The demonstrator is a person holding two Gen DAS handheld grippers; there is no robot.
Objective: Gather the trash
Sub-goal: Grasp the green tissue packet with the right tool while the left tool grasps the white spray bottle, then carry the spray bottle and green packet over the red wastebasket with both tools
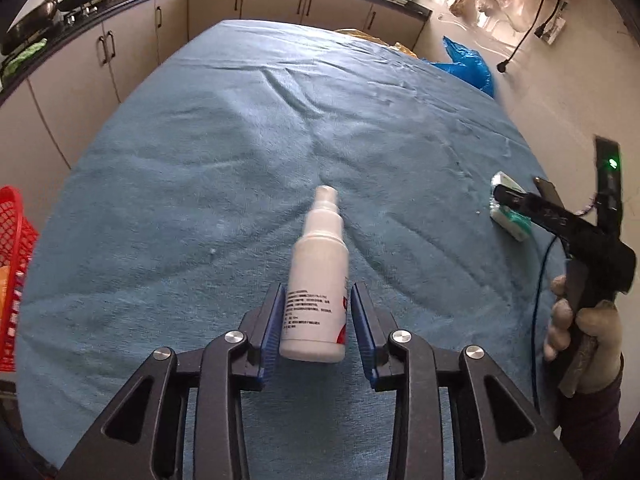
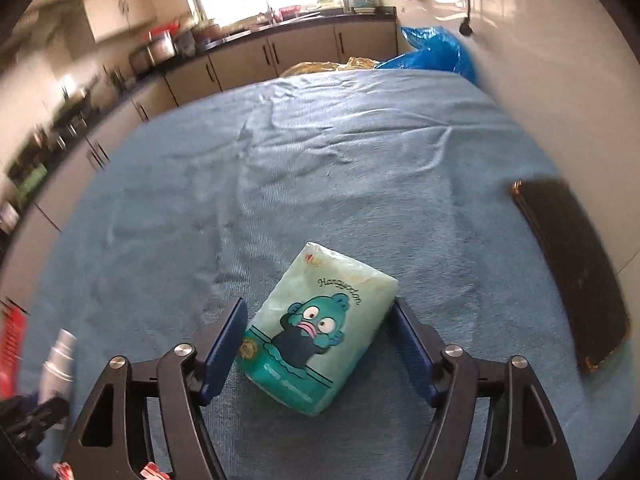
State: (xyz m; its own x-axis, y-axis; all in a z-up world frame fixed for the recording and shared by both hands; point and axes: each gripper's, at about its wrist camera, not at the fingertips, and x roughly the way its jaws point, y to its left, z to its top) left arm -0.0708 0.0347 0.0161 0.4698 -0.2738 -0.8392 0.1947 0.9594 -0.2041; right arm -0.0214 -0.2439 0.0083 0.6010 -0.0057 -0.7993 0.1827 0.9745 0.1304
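Note:
A white spray bottle [image 1: 318, 288] points away from me, its lower body between the blue pads of my left gripper [image 1: 319, 304], which is shut on it above the blue cloth. The bottle also shows at the left edge of the right wrist view [image 2: 60, 364]. A green tissue pack with a cartoon face [image 2: 320, 328] lies on the cloth between the wide-open fingers of my right gripper [image 2: 320, 320]; the pads stand beside it, not pressing it. In the left wrist view the pack [image 1: 510, 212] sits under the right gripper's tip [image 1: 506, 196].
The table is covered by a wrinkled blue cloth [image 1: 280, 140]. A red basket [image 1: 14, 276] stands at the left edge. A dark phone-like slab [image 2: 572, 272] lies at the right. A blue plastic bag [image 2: 436, 54] and kitchen cabinets [image 1: 132, 40] are beyond the table.

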